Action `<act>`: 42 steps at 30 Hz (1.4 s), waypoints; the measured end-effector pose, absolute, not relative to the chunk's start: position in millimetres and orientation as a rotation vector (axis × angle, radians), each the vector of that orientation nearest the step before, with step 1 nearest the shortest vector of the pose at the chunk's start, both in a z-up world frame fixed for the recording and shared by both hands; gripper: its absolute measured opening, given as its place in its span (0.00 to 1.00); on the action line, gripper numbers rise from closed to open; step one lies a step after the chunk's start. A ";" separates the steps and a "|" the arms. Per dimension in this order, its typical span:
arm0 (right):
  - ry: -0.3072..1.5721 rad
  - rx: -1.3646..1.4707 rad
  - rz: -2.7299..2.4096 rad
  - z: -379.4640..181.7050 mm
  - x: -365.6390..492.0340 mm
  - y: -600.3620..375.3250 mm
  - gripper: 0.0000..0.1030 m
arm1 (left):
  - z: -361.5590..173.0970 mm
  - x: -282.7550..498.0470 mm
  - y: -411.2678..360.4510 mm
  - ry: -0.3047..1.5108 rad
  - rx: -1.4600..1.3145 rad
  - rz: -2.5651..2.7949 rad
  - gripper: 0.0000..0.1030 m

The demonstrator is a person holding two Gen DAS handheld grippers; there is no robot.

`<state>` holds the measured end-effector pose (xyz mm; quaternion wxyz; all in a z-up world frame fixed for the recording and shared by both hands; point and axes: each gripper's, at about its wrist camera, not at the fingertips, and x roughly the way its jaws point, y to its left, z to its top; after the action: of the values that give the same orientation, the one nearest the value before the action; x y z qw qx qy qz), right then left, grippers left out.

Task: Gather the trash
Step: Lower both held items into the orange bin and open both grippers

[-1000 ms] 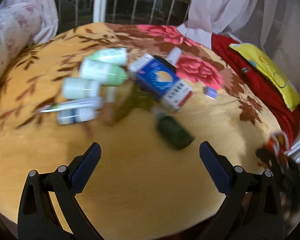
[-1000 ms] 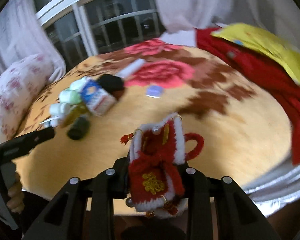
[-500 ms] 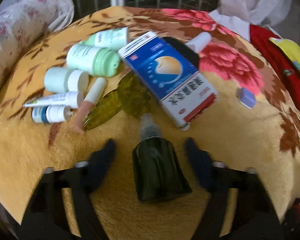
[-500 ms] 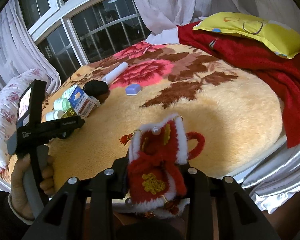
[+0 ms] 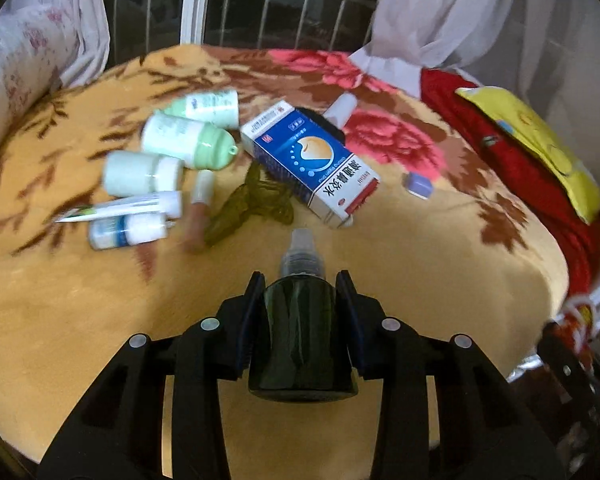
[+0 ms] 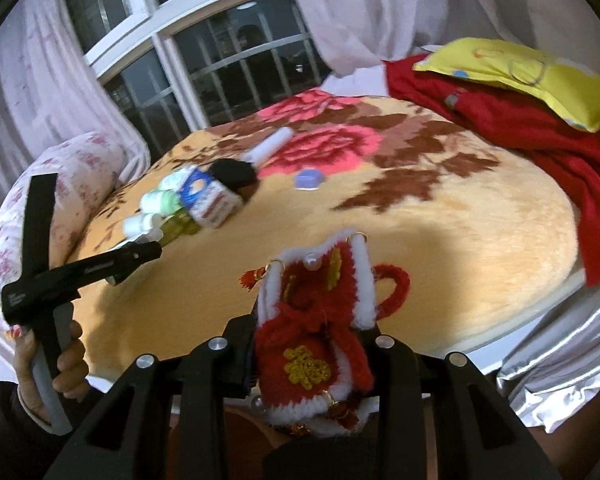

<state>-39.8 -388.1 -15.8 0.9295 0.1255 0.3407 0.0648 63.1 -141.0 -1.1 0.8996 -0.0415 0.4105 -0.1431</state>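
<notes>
Left wrist view. Left gripper point(image 5: 300, 312) squeezed tight on a dark green bottle point(image 5: 300, 332), one finger on each side, clear cap pointing away. Bottle looks lifted off the yellow flower blanket point(image 5: 400, 292), though hard to be sure. More trash farther back in a pile: blue and white box point(image 5: 312, 164), light green bottle point(image 5: 188, 142), white jar point(image 5: 140, 174), thin tube point(image 5: 120, 208), small bottle point(image 5: 128, 230), crinkly green wrapper point(image 5: 252, 204), little purple block point(image 5: 418, 186) off by itself.

Right wrist view. Right gripper point(image 6: 312, 344) pinched shut on a red knitted bag point(image 6: 312, 328) with white trim and a gold sign, bag mouth point(image 6: 312, 268) facing up and away. Other gripper seen on the left, held in a bare hand point(image 6: 52, 372), well apart from the bag. Pile of trash far off near the flowery pillow point(image 6: 60, 184).

What could go wrong: smooth, round bottle, so maybe a slip out of the fingers on the way to the bag. Bag mouth soft and small, squashed by the grip, so maybe a bump on the rim and a fall to the blanket or over the bed edge. Cap could pop off too, if knocked.
</notes>
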 end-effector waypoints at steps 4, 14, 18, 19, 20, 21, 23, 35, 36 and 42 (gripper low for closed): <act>0.704 0.218 0.197 -11.8 -46.8 -357.4 0.32 | 12.8 31.4 -125.0 0.811 -0.060 -0.302 0.35; 0.718 0.138 0.312 -1.3 -76.7 -297.0 0.32 | 16.1 -48.3 -75.8 0.794 -0.022 -0.257 0.35; 0.764 0.117 0.353 -10.9 -93.4 -276.7 0.32 | -6.1 -80.4 -65.1 0.826 0.021 -0.217 0.35; 0.788 0.110 0.361 -17.4 -97.8 -270.4 0.32 | -12.3 -85.4 -63.6 0.836 0.025 -0.209 0.35; 0.807 0.107 0.365 -22.7 -100.3 -265.8 0.32 | -20.5 -90.3 -61.5 0.851 0.026 -0.204 0.35; 0.835 0.105 0.372 -31.3 -104.3 -260.3 0.32 | -32.3 -94.3 -59.8 0.875 0.025 -0.195 0.35; 0.879 0.096 0.379 -47.3 -110.7 -252.7 0.32 | -50.0 -97.9 -55.7 0.915 0.012 -0.186 0.35; 1.104 0.056 0.381 -123.2 -103.7 -230.6 0.32 | -134.7 -80.8 -71.5 1.152 0.039 -0.213 0.35; 1.119 0.055 0.382 -127.9 -101.6 -230.2 0.32 | -138.3 -79.3 -71.9 1.164 0.041 -0.211 0.35; 1.201 0.041 0.385 -153.0 -92.3 -225.5 0.46 | -161.3 -65.6 -73.8 1.270 0.045 -0.183 0.37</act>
<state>-92.3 -225.5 -153.0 0.8074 0.0191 0.5616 0.1799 -65.6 -73.8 -161.3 0.8009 0.0211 0.5923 -0.0852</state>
